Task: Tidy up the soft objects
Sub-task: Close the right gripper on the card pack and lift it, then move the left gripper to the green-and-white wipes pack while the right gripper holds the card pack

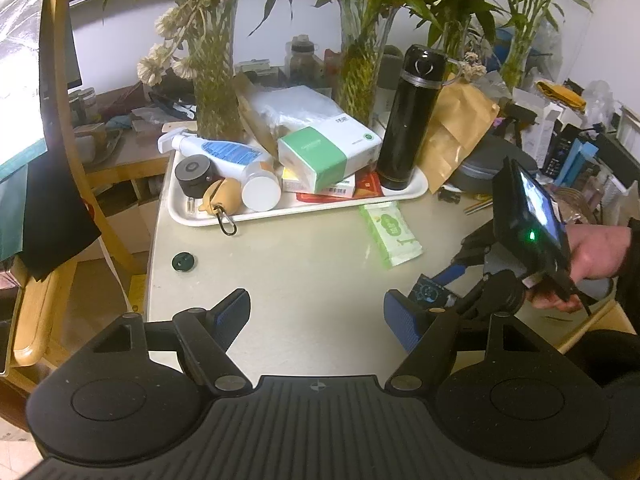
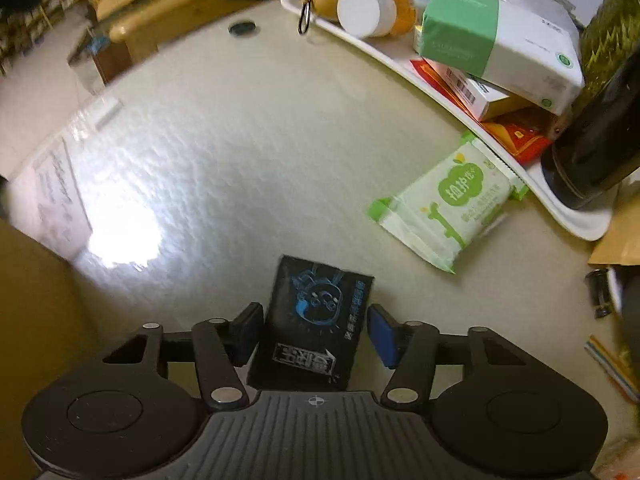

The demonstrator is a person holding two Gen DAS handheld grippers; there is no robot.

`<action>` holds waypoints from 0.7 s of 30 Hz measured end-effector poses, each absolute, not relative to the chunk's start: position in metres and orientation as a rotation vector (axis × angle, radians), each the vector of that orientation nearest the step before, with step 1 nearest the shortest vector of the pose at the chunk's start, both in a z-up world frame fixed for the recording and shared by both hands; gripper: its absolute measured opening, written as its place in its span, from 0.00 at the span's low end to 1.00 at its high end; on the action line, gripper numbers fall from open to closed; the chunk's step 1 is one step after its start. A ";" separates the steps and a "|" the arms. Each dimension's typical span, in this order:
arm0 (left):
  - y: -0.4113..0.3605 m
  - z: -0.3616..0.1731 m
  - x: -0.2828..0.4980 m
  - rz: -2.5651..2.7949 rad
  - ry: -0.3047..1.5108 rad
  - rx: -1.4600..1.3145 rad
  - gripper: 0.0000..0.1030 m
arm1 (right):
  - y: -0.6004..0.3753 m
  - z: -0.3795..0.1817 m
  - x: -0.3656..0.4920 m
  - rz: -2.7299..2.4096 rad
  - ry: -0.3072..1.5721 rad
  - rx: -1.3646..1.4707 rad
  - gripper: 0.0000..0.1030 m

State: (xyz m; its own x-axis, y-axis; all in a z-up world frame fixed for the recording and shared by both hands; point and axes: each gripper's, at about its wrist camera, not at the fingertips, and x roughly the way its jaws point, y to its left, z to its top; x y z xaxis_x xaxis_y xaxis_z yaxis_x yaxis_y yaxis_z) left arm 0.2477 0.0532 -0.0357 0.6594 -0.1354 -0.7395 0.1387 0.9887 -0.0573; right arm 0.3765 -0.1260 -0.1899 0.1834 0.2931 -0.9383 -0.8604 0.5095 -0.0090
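A black tissue pack with blue print lies on the table between the fingers of my right gripper. The jaws are open, with small gaps on both sides of the pack. A green-and-white wipes pack lies beside the white tray; it also shows in the left wrist view. A green-and-white tissue pack sits in the tray. My left gripper is open and empty above the table. The right gripper shows at its right, over the black pack.
The tray holds a black flask, a spray bottle, a white-capped jar, a black puck and boxes. Vases with plants stand behind. A wooden chair stands left. A dark button lies on the table.
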 end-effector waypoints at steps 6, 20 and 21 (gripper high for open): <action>0.052 -0.038 0.250 -0.146 0.841 0.010 0.71 | -0.130 -0.189 0.378 0.845 1.079 -0.655 0.51; 0.062 -0.033 0.251 -0.116 0.798 -0.040 0.71 | -0.150 -0.143 0.373 0.770 0.955 -0.564 0.50; 0.062 -0.033 0.251 -0.114 0.799 -0.037 0.71 | -0.152 -0.137 0.373 0.756 0.945 -0.556 0.50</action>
State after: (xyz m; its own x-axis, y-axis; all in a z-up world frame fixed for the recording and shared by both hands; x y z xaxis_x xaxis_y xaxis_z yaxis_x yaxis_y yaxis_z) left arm 0.2510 0.0619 -0.0332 0.6916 -0.1161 -0.7128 0.0879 0.9932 -0.0765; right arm 0.3732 -0.1523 -0.1373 0.3699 0.3258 -0.8701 -0.7779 0.6207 -0.0983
